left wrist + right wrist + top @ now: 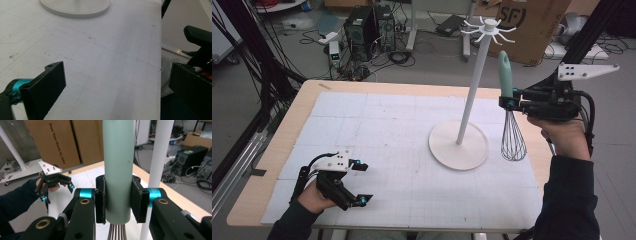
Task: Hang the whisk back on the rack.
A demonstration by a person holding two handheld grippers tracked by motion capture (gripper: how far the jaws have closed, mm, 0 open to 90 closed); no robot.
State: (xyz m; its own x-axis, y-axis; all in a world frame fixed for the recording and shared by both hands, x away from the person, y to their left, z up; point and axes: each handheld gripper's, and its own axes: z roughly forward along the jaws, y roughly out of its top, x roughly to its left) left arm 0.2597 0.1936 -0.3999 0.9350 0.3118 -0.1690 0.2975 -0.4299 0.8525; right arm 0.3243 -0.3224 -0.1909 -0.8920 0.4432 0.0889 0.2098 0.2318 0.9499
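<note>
While I hold a whisk (512, 120) upright above the desk (287, 130), its smooth, pale green handle sits clamped between the two flat black fingers (100, 200) of my right gripper (510, 103), which press on it from both sides near its lower end. From the right gripper view the handle reads as a plain round tube with a matte finish, and thin steel wires fan out just below it. In the high view those wires form a rounded balloon cage that hangs clear of the desk, just to the right of the white stand (459, 142). That stand is a slim round pole rising from a flat disc base, with a ring of short hooked arms at the top; the whisk handle stands beside the pole, apart from it, its tip well below the hooks. The desk is light wood covered by a white sheet ruled in a faint grid, lightly scuffed and speckled. My left gripper (361, 182) rests near the front left corner of the desk, well apart from the stand on its left, its fingers spread wide with nothing between them. In the left gripper view they are blocky black plates with a turquoise collar behind one of them, and the edge of the stand's base lies beyond them. A grey three-cornered plate tops each gripper.
</note>
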